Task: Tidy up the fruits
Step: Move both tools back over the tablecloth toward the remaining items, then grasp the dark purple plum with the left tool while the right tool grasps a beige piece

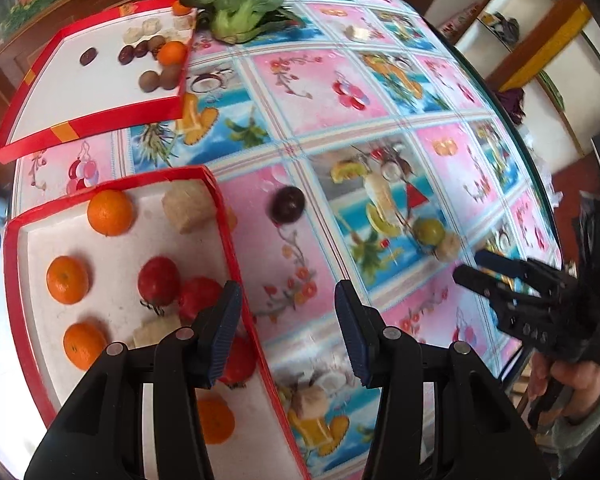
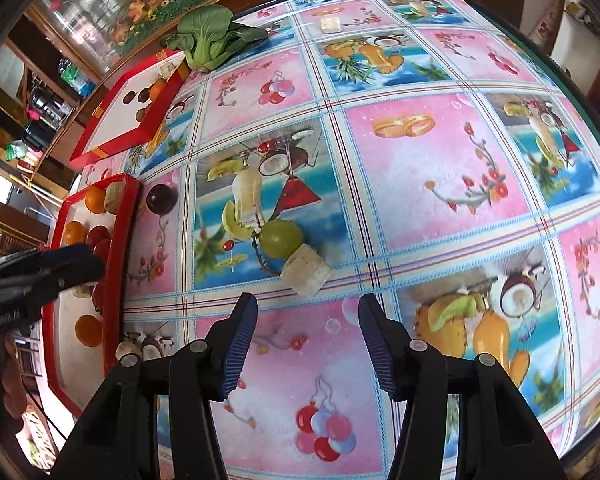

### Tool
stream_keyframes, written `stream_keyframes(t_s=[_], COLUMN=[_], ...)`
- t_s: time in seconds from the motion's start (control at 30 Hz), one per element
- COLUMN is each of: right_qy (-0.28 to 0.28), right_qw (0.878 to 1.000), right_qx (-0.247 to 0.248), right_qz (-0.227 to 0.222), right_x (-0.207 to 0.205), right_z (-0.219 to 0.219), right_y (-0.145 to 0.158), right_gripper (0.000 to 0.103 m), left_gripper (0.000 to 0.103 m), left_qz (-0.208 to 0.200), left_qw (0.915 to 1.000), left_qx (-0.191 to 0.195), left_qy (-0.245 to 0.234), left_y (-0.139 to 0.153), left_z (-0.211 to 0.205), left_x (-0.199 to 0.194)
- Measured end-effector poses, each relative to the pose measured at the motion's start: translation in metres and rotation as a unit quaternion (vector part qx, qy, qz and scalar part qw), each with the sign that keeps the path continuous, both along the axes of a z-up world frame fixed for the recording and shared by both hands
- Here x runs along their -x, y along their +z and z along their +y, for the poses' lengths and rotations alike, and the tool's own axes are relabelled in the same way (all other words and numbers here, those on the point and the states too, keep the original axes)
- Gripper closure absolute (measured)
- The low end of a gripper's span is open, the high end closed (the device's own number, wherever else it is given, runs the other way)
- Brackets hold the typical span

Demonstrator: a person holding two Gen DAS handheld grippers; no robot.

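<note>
A round table (image 2: 440, 168) fills both views, covered with a glossy cloth of pink and blue squares printed with fruit, flowers and drinks.

Two shallow red-rimmed trays with white floors sit on its left side. The near tray (image 1: 236, 240) holds several oranges (image 1: 110, 213), red tomato-like fruits (image 1: 159, 281) and pale cut chunks (image 1: 188, 206). The far tray (image 1: 88, 128) holds an orange, a few dark and brown small round fruits, and pale pieces gathered in its far corner.

A green leafy vegetable (image 1: 240, 4) lies at the far edge of the table, just beside the far tray's corner.

The left gripper (image 1: 288, 332) hangs over the near tray's right rim, its jaws apart with nothing between them; one finger stands above the tray floor, the other above the cloth. The right gripper (image 2: 308, 344) points down at bare cloth, its jaws likewise parted and empty. In the left wrist view a hand (image 1: 568, 384) in a pale sleeve carries it at the right edge.

Loose on the cloth, a dark purple round fruit (image 2: 161, 199) lies just beside the near tray's outer wall. Farther right, a smooth green round fruit (image 2: 281, 239) with a thin stem touches a pale, rough cut chunk (image 2: 306, 272); both lie just ahead of the right gripper. Another pale piece (image 1: 309, 400) lies on the cloth near the left gripper, outside the tray. A small pale block (image 2: 331, 24) sits alone near the table's far edge.
</note>
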State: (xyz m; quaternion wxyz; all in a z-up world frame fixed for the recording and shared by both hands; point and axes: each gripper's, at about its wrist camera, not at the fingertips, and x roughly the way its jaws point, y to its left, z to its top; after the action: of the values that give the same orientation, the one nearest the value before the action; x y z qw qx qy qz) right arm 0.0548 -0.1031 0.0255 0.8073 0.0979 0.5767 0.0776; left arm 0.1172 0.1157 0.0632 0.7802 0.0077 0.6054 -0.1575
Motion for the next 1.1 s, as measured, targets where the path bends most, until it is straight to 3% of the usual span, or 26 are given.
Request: stream_keyframes(t_s=[0.4, 0.63, 0.73, 0.87, 0.97, 1.1], right_qy=[0.032, 0.044, 0.04, 0.035, 0.029, 0.024], right_qw=[0.999, 0.999, 0.999, 0.999, 0.999, 0.999], right_qx=[0.0, 0.008, -0.004, -0.006, -0.006, -0.012], right_qz=[0.016, 0.019, 0.021, 0.021, 0.022, 0.021], right_x=[-0.018, -0.024, -0.02, -0.013, -0.01, -0.002], right_z=[0.002, 0.006, 0.001, -0.007, -0.008, -0.009], right_y=[-0.01, -0.015, -0.016, -0.015, -0.014, -0.012], right_gripper=[0.052, 0.072, 0.072, 0.072, 0.072, 0.072], left_gripper=[0.057, 0.058, 0.069, 0.071, 0.081, 0.081], left_qz=[0.003, 0.005, 0.012, 0.003, 0.004, 0.006], left_qw=[0.9999, 0.9992, 0.9987, 0.9981, 0.9985, 0.9993], left_qx=[-0.009, -0.039, -0.05, -0.059, -0.053, -0.036], left_qy=[0.009, 0.007, -0.002, -0.019, -0.012, -0.009], left_y=[-0.02, -0.037, -0.046, -0.047, -0.046, -0.042], left_z=[-0.026, -0.037, -0.041, -0.046, -0.041, -0.033], left_x=[-0.038, -0.053, -0.053, -0.051, -0.052, -0.045])
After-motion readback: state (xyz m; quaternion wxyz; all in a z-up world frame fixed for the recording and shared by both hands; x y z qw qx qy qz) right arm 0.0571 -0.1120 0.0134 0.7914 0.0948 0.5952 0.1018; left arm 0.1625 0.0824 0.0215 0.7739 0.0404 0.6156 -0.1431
